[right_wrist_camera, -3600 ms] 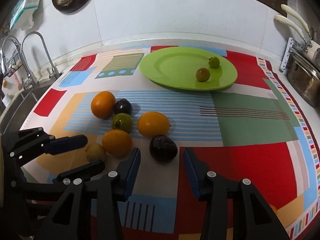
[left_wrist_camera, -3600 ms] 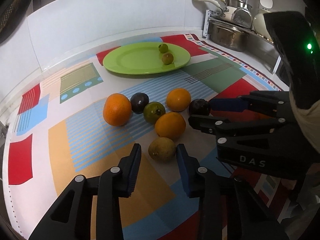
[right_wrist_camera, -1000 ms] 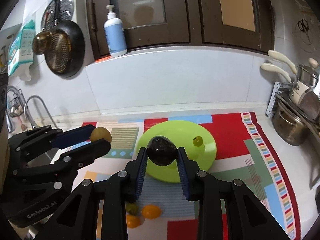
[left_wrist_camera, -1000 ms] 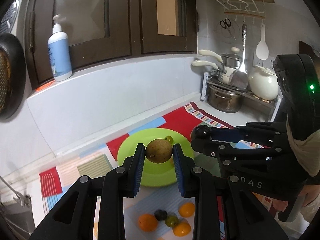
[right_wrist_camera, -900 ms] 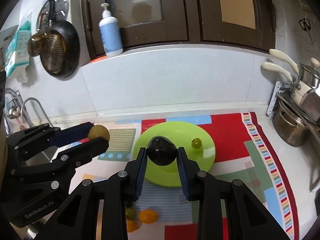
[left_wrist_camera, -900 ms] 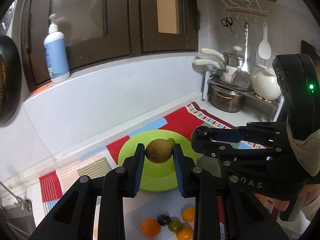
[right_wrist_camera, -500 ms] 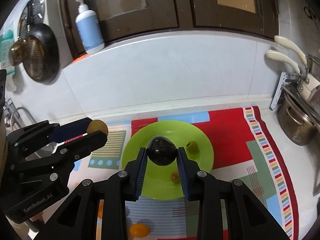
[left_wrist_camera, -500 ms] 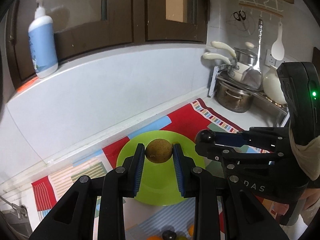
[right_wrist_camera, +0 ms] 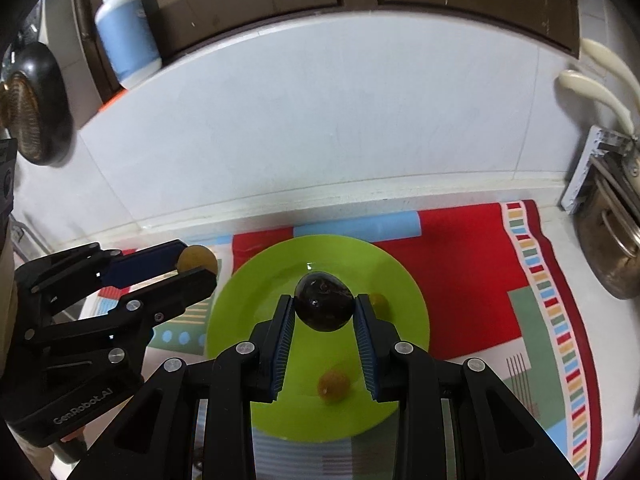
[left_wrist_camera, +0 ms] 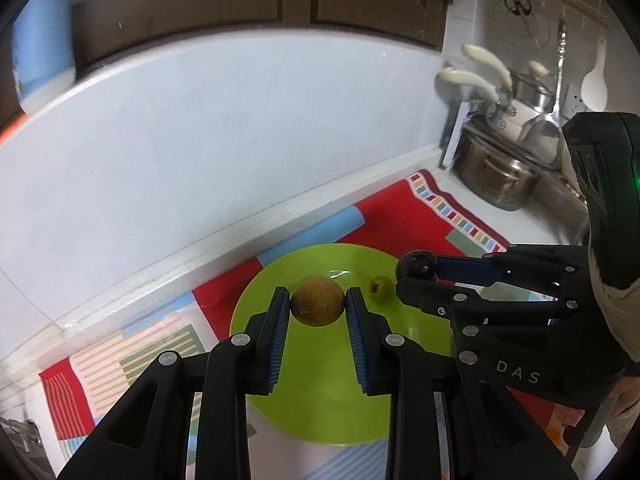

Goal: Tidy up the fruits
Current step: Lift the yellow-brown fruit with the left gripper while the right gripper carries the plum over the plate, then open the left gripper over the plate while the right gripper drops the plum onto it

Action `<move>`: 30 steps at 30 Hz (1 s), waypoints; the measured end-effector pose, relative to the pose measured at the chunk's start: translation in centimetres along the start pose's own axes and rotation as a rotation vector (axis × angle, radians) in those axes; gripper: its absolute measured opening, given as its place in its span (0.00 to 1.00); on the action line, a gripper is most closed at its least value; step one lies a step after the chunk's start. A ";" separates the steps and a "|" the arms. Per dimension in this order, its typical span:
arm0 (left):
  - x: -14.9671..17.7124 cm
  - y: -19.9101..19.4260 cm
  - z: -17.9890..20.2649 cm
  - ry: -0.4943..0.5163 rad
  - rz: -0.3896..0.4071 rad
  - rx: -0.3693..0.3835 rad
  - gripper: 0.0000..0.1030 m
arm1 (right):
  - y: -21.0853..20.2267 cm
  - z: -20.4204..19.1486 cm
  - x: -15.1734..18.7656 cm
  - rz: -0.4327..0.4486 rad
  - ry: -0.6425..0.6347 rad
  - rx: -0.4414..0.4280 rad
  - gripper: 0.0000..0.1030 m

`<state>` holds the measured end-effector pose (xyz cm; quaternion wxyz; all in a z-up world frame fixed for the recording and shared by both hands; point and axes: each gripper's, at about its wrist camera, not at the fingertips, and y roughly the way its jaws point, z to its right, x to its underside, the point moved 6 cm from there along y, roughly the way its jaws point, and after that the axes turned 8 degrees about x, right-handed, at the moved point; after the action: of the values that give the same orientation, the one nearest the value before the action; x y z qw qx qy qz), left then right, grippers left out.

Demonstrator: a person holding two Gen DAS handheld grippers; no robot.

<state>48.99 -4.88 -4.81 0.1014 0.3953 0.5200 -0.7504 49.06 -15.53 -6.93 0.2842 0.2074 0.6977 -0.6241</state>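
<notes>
In the left wrist view, a brownish-yellow fruit (left_wrist_camera: 318, 301) is clamped between the two blue pads of the left gripper (left_wrist_camera: 318, 308) and is held up in the air above the green plate (left_wrist_camera: 320, 392), over the plate's back half. The plate is laid on a colourful mat (left_wrist_camera: 400, 216) near the mat's back edge, close to the white wall. A small green fruit (left_wrist_camera: 379, 283) is seen on the plate near its right rim. To the right, the right gripper (left_wrist_camera: 412, 270) is seen from the side, w/ a dark round fruit (left_wrist_camera: 416, 265) pinched at its tips, just past the plate's right rim. Pots (left_wrist_camera: 496, 176) are stacked at the far right, off the mat. In the right wrist view, the dark fruit (right_wrist_camera: 325, 302) is squeezed between the right gripper's (right_wrist_camera: 325, 312) pads, above the middle of the plate (right_wrist_camera: 240, 320). Two small fruits are seen on the plate: one (right_wrist_camera: 378, 302) partly hidden by the right finger, and a blurry yellowish one (right_wrist_camera: 334, 387) near the front rim. At the left, the left gripper (right_wrist_camera: 198, 266) is seen w/ the brownish-yellow fruit (right_wrist_camera: 196, 261) held at its tips, beside the plate's left rim. A soap bottle (right_wrist_camera: 126, 40) is stood on the ledge above the wall.
</notes>
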 end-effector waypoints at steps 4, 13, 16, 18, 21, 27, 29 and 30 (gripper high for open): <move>0.3 2.0 -0.7 -0.014 -0.031 0.005 0.28 | 2.1 0.3 0.1 -0.035 0.001 -0.004 0.30; 1.5 5.8 -1.9 -0.033 -0.093 0.023 0.28 | 5.2 0.5 1.0 -0.090 -0.006 -0.013 0.30; 1.7 6.5 -2.0 -0.037 -0.109 0.025 0.28 | 6.0 0.6 1.3 -0.108 -0.006 -0.020 0.30; 1.8 6.7 -2.1 -0.038 -0.114 0.025 0.28 | 6.3 0.5 1.3 -0.112 -0.007 -0.022 0.31; 1.8 6.8 -2.1 -0.038 -0.115 0.022 0.31 | 6.4 0.6 1.3 -0.109 -0.004 -0.019 0.31; 1.6 5.4 -2.2 -0.043 -0.093 -0.005 0.36 | 5.5 0.8 1.1 -0.089 0.006 -0.012 0.37; 1.6 4.6 -2.0 -0.041 -0.081 -0.013 0.38 | 5.0 0.8 1.1 -0.082 0.011 -0.012 0.37; 1.6 4.1 -1.9 -0.039 -0.074 -0.018 0.40 | 4.6 0.8 1.2 -0.076 0.015 -0.012 0.37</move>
<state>51.19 -4.61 -9.05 0.0874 0.3601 0.5389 -0.7565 51.24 -15.82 -11.20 0.2562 0.1836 0.7110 -0.6287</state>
